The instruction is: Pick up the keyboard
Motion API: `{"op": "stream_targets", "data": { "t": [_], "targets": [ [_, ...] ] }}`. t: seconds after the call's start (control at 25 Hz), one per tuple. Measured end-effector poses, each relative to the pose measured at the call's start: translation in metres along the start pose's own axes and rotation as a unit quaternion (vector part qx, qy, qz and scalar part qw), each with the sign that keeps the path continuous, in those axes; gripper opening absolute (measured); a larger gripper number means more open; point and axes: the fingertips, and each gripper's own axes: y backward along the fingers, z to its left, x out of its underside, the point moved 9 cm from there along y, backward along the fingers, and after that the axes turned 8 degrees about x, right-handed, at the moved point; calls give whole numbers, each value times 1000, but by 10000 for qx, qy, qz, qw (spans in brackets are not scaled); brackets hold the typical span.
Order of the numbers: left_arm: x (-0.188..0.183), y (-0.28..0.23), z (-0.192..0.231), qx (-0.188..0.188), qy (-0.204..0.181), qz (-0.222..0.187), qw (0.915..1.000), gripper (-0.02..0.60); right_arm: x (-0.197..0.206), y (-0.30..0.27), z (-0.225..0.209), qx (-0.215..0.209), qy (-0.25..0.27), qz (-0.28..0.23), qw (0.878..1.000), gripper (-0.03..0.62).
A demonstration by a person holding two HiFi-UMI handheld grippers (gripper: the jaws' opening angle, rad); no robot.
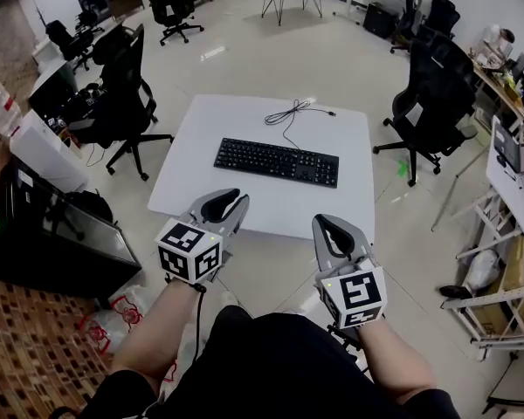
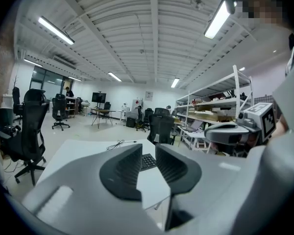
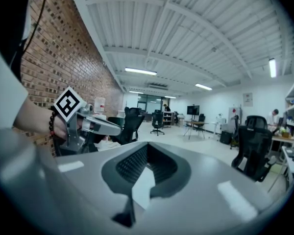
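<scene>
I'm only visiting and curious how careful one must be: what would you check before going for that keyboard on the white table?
1. The keyboard lies flat on the table with nothing on top: ok.
2. Its cable lies loose behind it, with the end resting on the table: ok.
3. The left gripper has its fingers apart with nothing between them: ok.
4. The right gripper has its fingers together; they probably need to open first: not ok.
5. Grippers at the keyboard: not ok, both hover short of the table's near edge.
</scene>
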Motion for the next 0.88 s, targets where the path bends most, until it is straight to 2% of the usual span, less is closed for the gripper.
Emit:
{"op": "stream_targets", "data": {
  "t": [0.36, 0.56, 0.88],
  "targets": [
    [14, -13, 85, -507, 762, 287, 9954, 91, 7, -29, 0, -66, -101, 133, 9998, 1],
    [30, -35, 149, -668, 1228, 492, 9889, 95, 8, -66, -4, 68, -135, 307, 9994, 2],
    [57, -84, 248, -791, 1681, 1028, 9772, 106, 9, -137, -8, 212, -196, 695, 9972, 2]
  ]
}}
